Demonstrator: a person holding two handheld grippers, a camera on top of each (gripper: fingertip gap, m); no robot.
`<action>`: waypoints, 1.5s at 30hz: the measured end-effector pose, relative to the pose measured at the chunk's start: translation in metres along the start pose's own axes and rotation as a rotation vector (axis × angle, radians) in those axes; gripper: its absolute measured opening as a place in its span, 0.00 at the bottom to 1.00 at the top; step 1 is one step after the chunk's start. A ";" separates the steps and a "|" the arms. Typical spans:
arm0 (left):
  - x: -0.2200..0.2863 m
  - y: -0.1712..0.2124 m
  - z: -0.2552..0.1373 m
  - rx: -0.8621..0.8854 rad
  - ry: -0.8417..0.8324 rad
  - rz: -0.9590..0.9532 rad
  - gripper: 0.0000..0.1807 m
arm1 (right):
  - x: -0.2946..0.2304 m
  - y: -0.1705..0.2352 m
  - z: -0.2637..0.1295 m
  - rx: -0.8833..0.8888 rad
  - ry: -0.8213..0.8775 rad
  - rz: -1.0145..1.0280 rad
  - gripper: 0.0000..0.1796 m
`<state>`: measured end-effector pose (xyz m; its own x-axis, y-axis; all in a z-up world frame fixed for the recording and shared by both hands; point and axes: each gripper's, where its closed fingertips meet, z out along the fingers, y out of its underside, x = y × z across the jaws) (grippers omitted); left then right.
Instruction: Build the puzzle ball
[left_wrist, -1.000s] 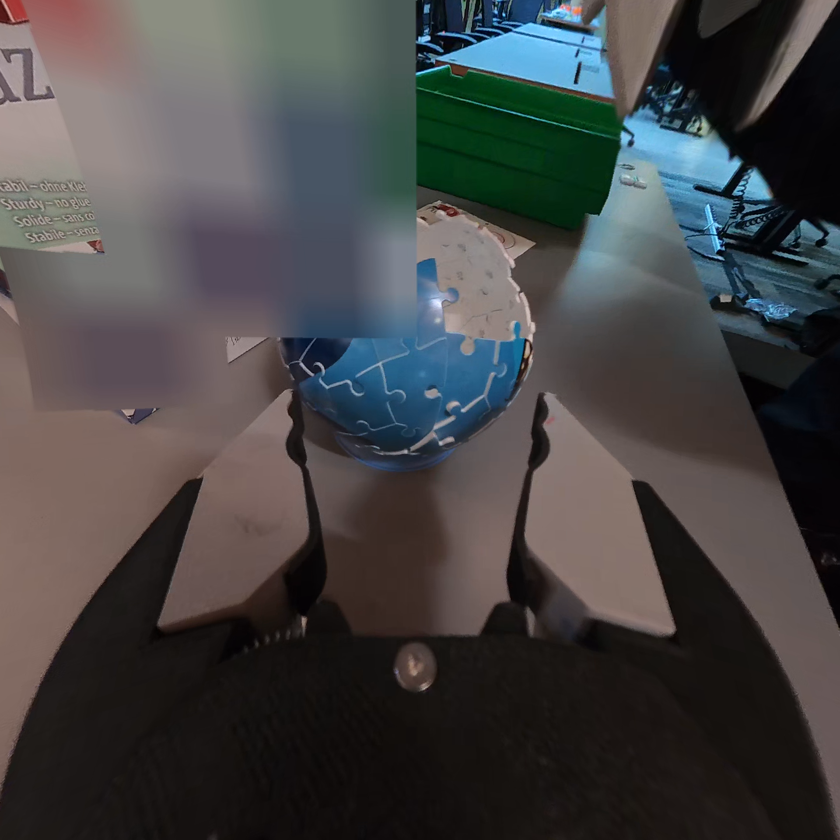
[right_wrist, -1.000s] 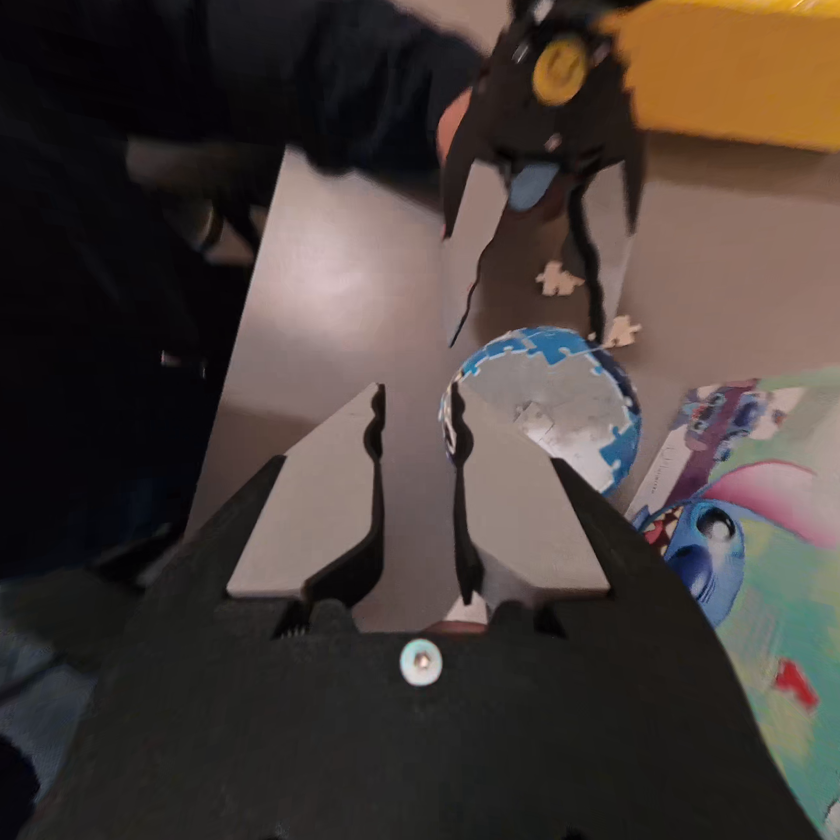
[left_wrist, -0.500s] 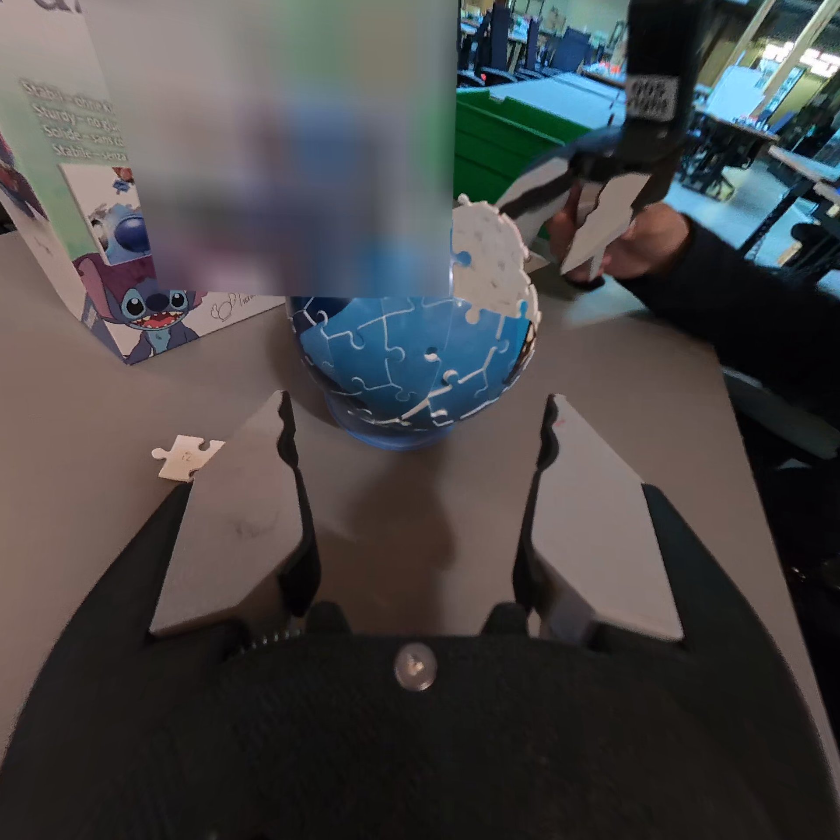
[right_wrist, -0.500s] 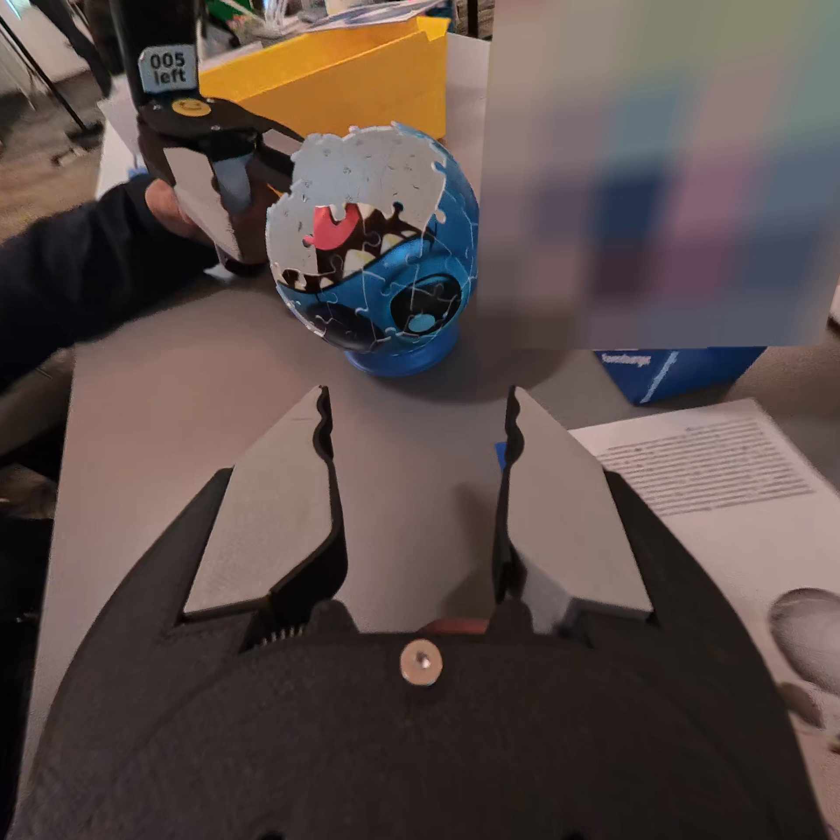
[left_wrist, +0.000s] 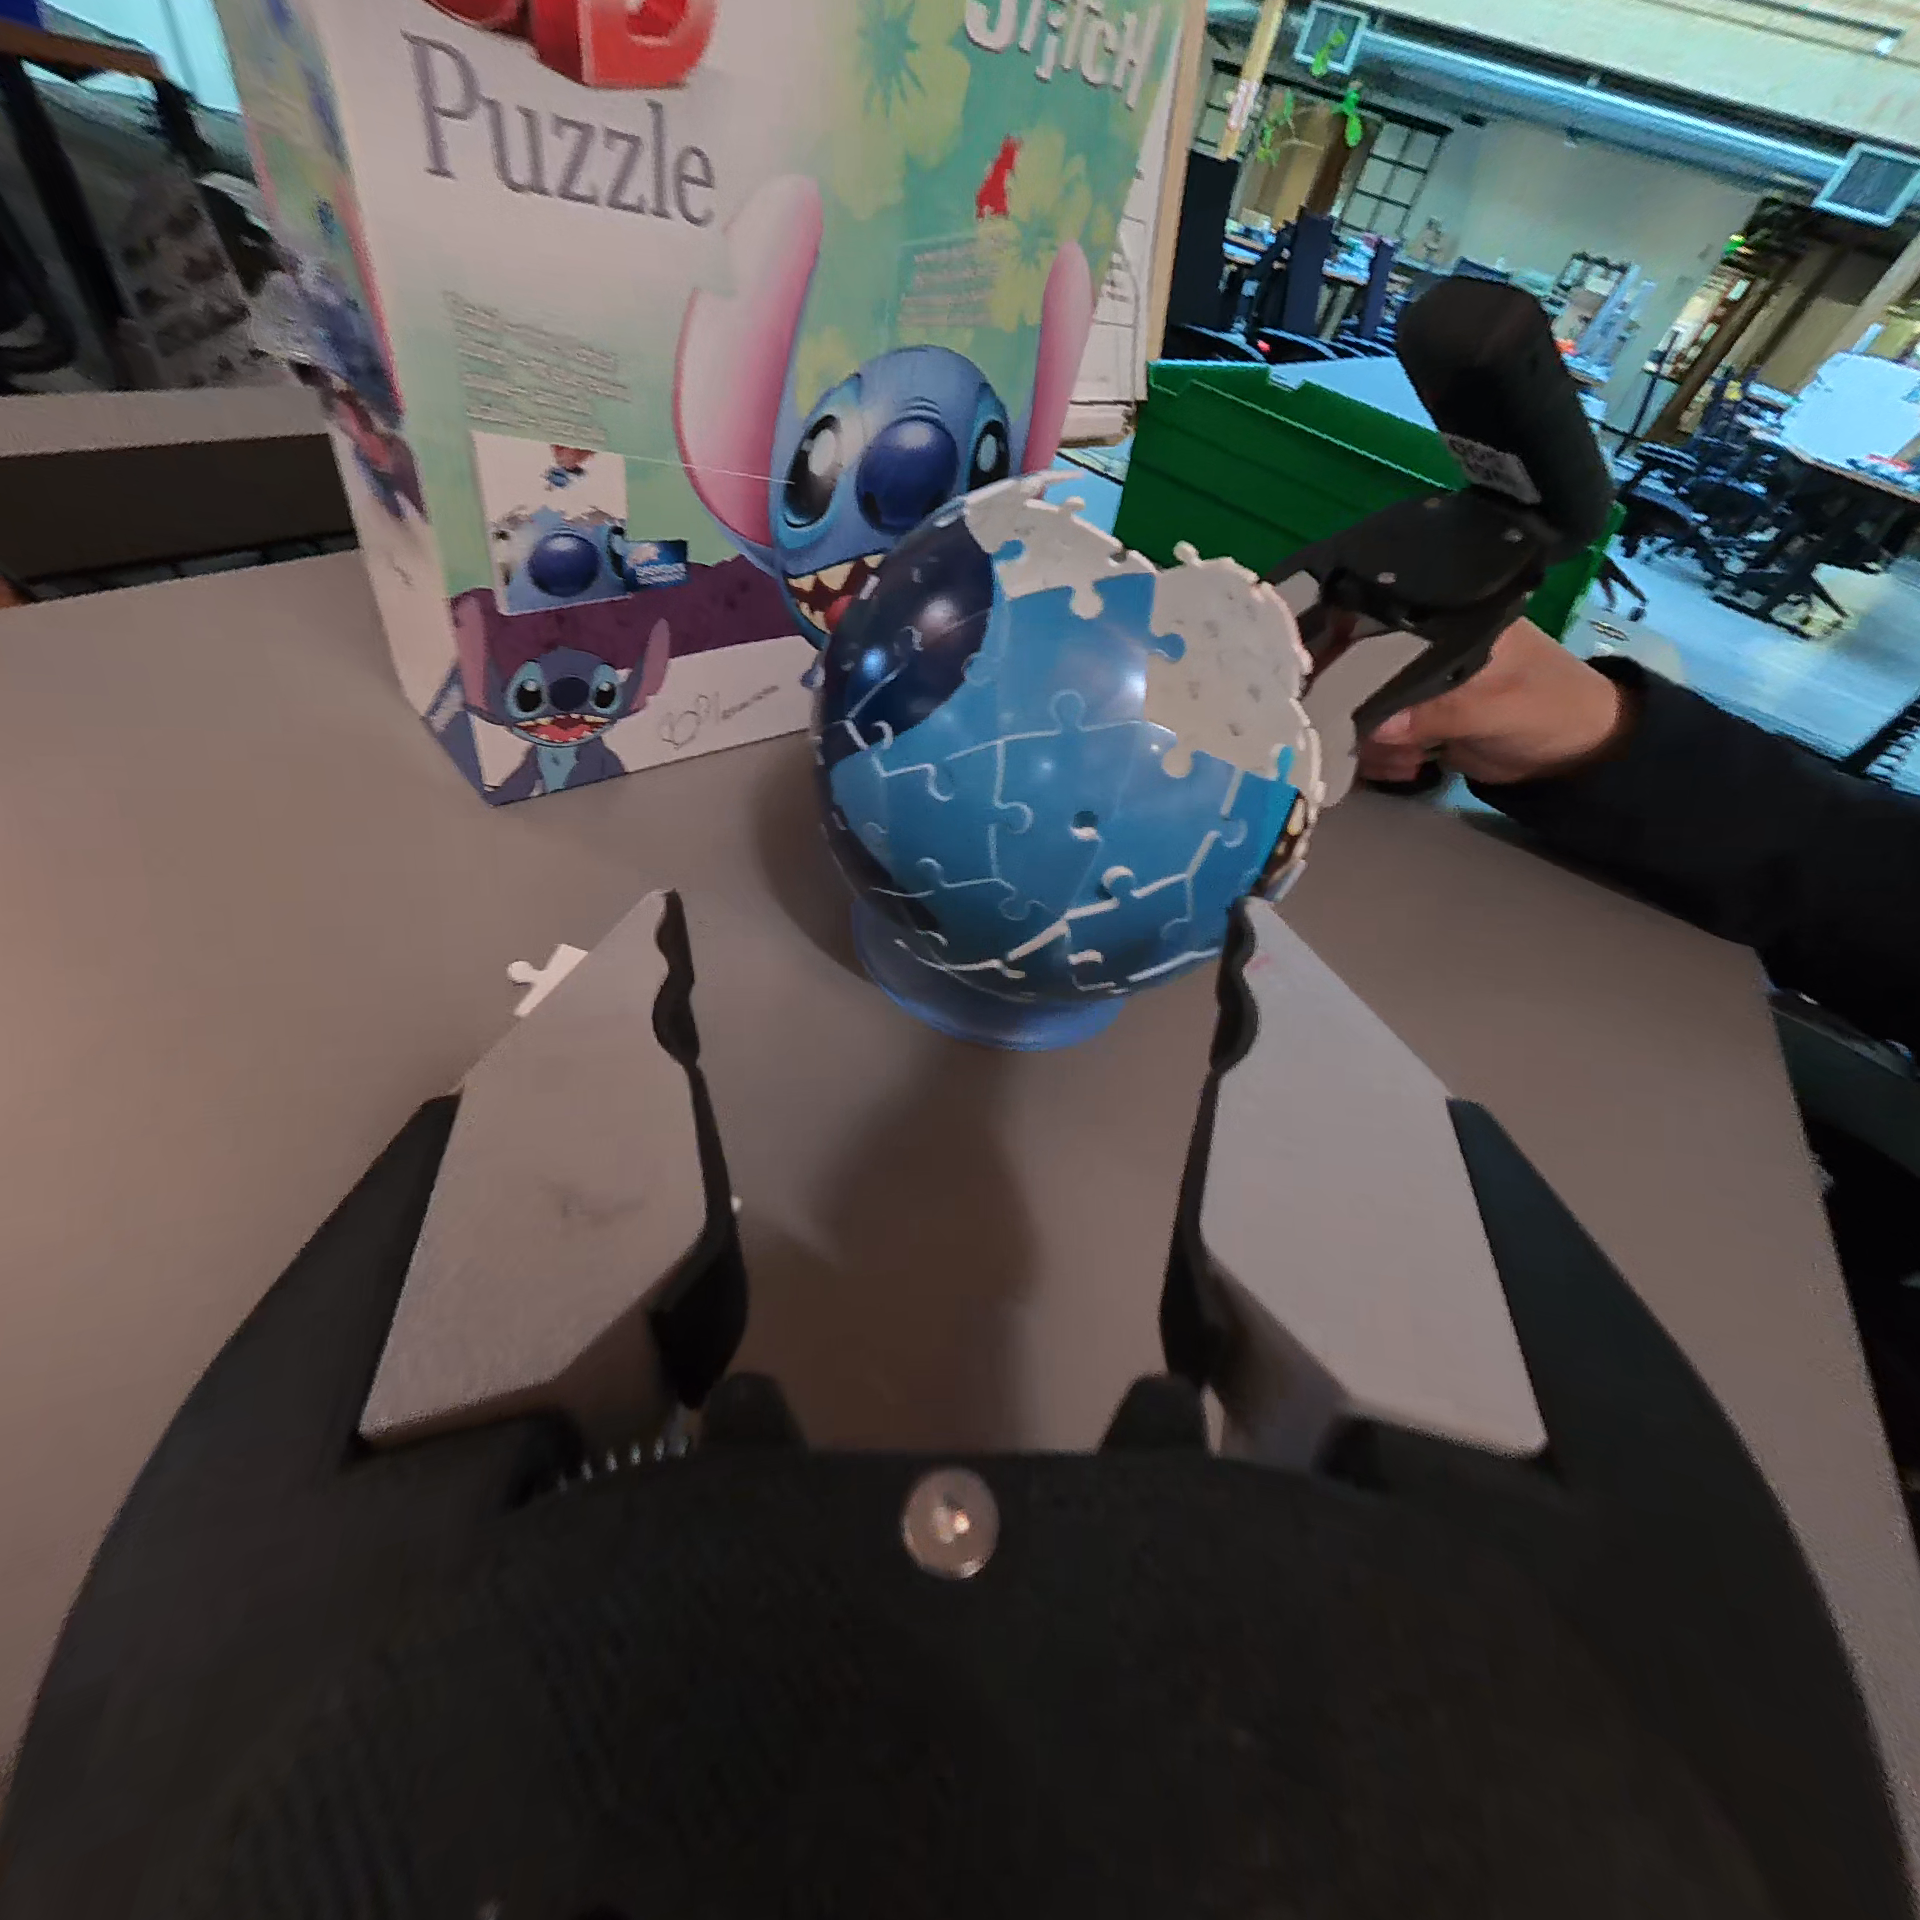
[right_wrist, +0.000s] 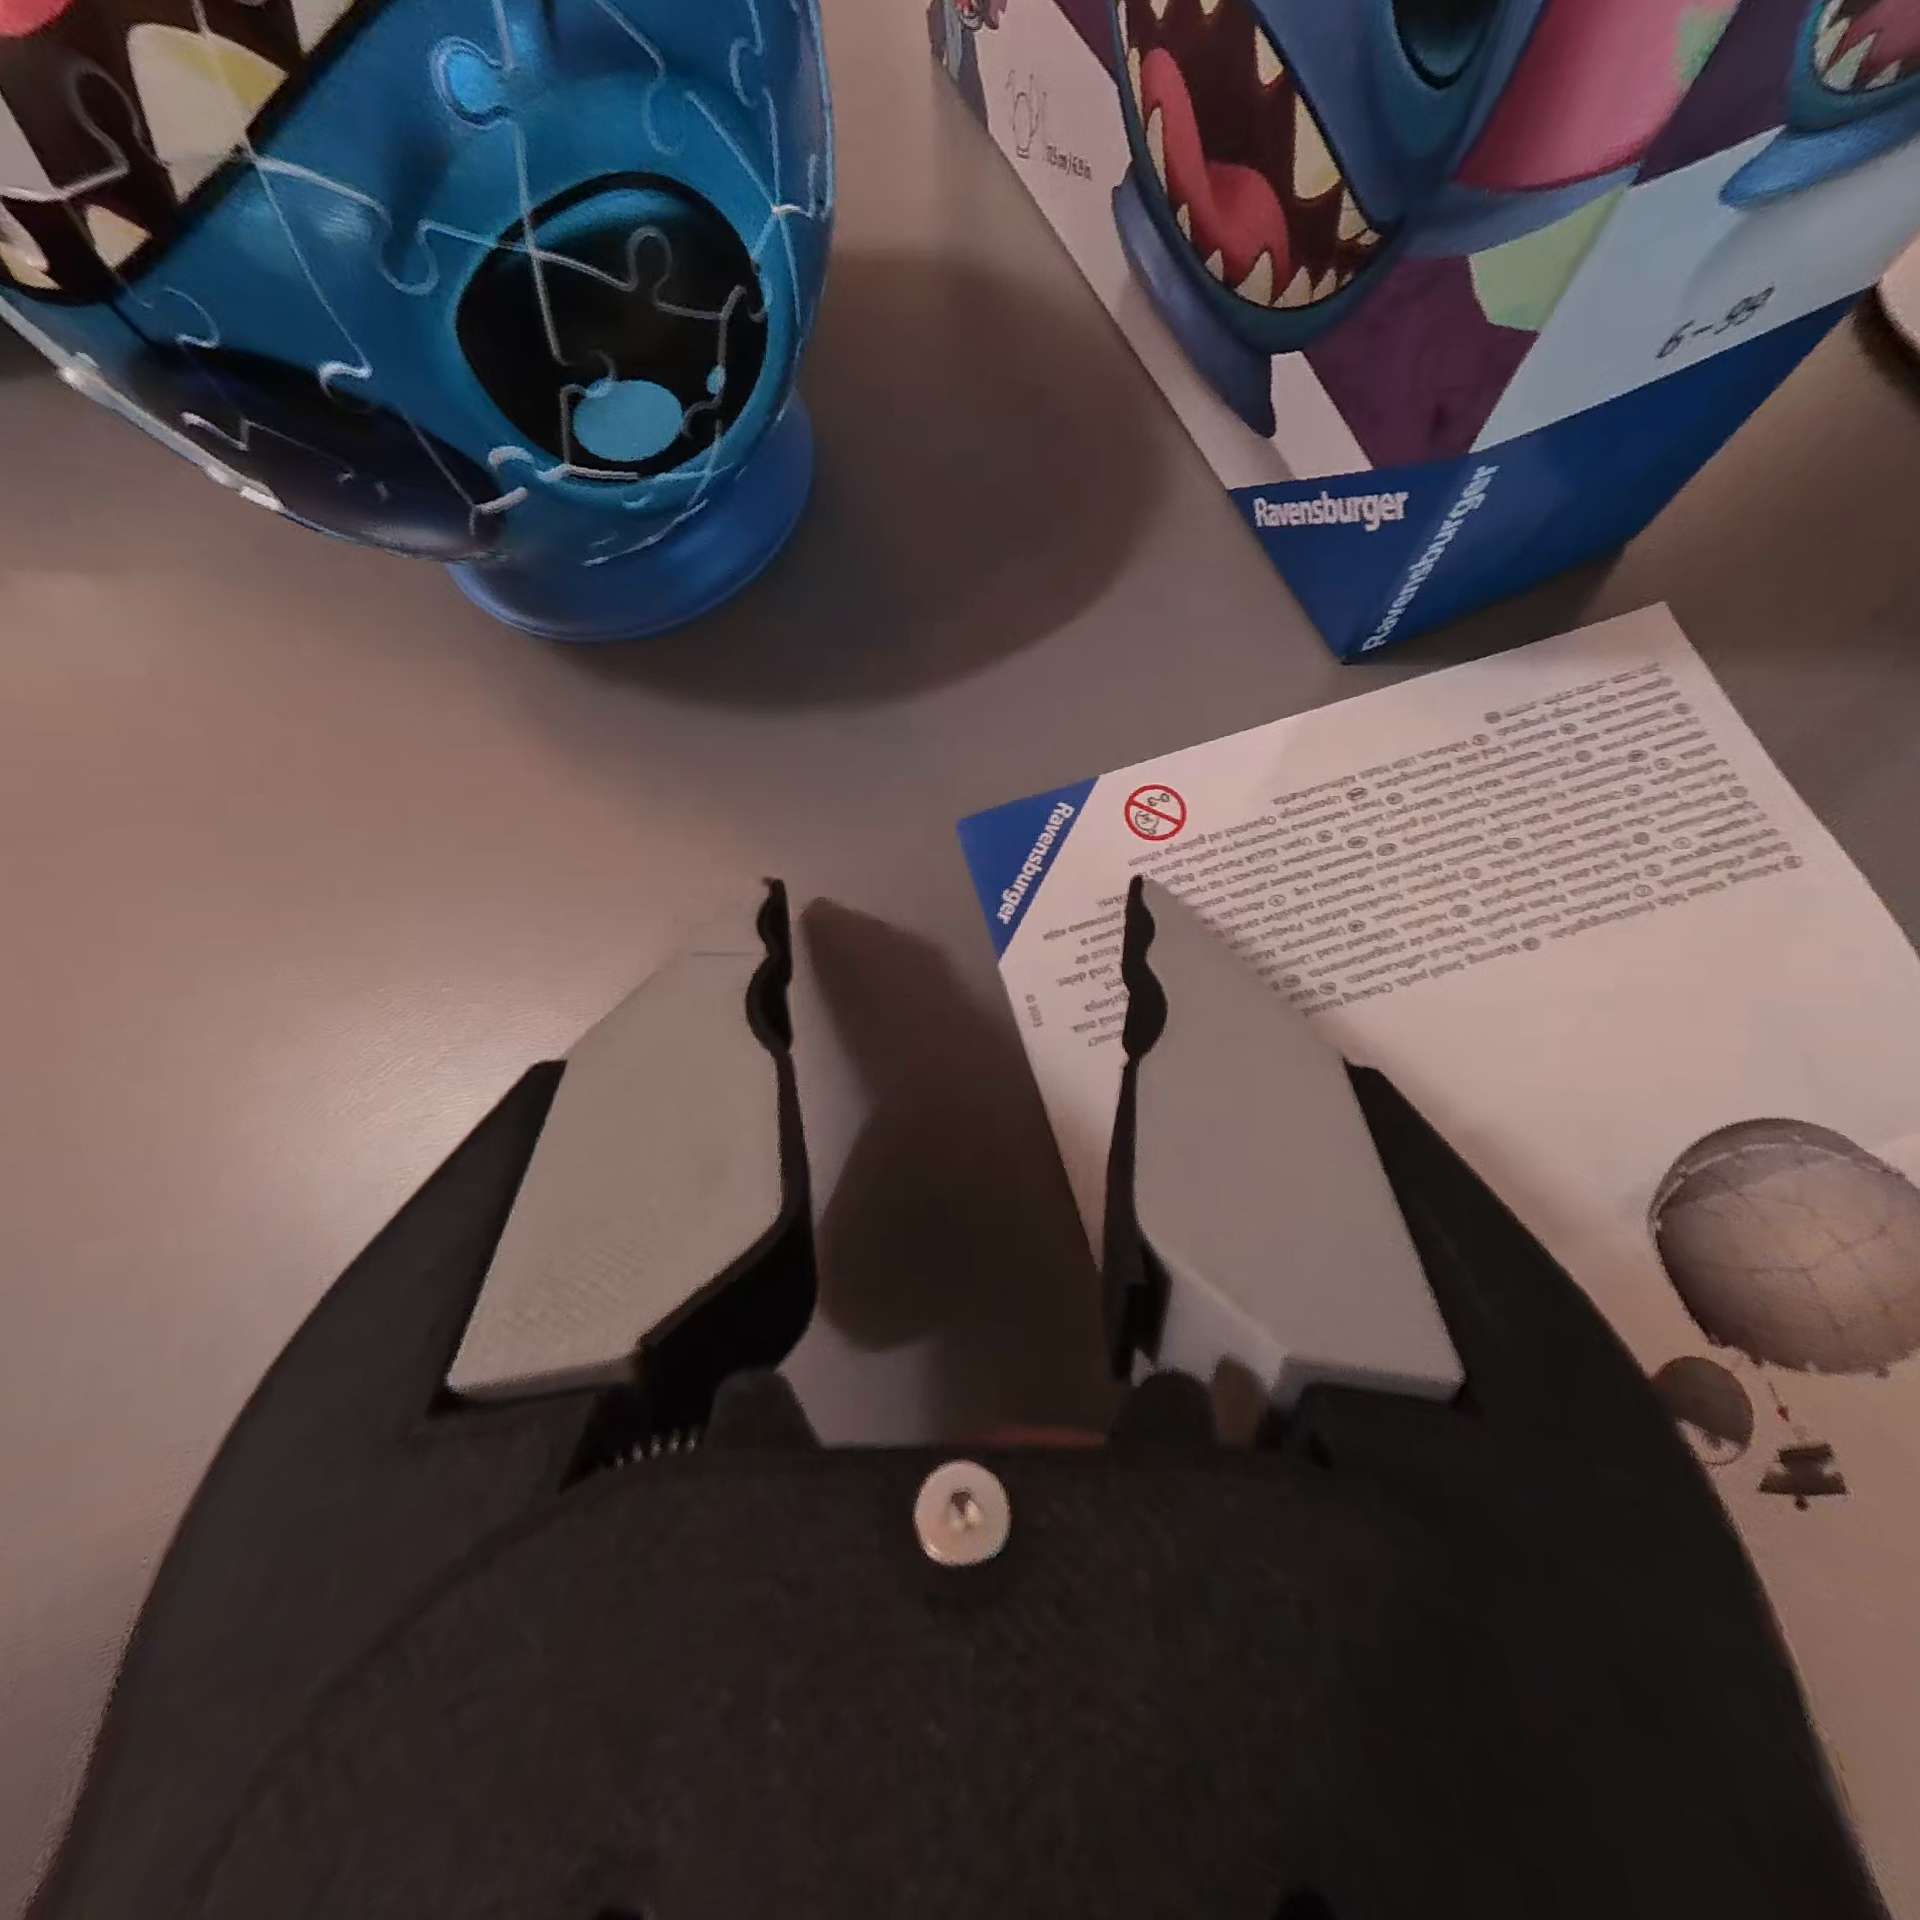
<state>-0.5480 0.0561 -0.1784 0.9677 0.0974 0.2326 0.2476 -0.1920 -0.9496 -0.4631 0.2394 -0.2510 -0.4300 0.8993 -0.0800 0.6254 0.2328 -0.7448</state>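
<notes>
The puzzle ball stands on its blue stand on the grey table. It is partly built: blue pieces below, white piece backs at the top and right, with an open gap. My left gripper is open and empty, a short way in front of the ball. My right gripper is open and empty, low over the table beside a leaflet, with the ball at its upper left. It also shows in the left wrist view behind the ball on the right, held by a hand.
A loose white puzzle piece lies by my left finger. The puzzle box stands behind the ball and also shows in the right wrist view. A printed leaflet lies under my right finger. A green bin stands at the back.
My right gripper has dropped lower and nearer the table, so the ball now sits at its upper left. The ball has shifted slightly right in the left wrist view. Both grippers stay open.
</notes>
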 end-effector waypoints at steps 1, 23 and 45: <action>-0.004 -0.001 -0.001 0.006 -0.019 -0.003 0.55 | 0.002 0.000 0.001 -0.005 0.016 -0.016 0.33; 0.001 0.014 0.005 -0.105 -0.062 0.118 0.58 | 0.003 0.002 0.004 -0.030 0.040 -0.091 0.43; -0.014 0.007 0.000 -0.062 -0.159 0.123 0.44 | 0.001 0.002 0.004 -0.032 0.032 -0.099 0.45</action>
<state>-0.5597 0.0534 -0.1887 0.9723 0.2216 0.0748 0.1353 -0.2717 -0.9528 -0.4649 0.2395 -0.2555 -0.4698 0.8826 0.0142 0.6019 0.3321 -0.7263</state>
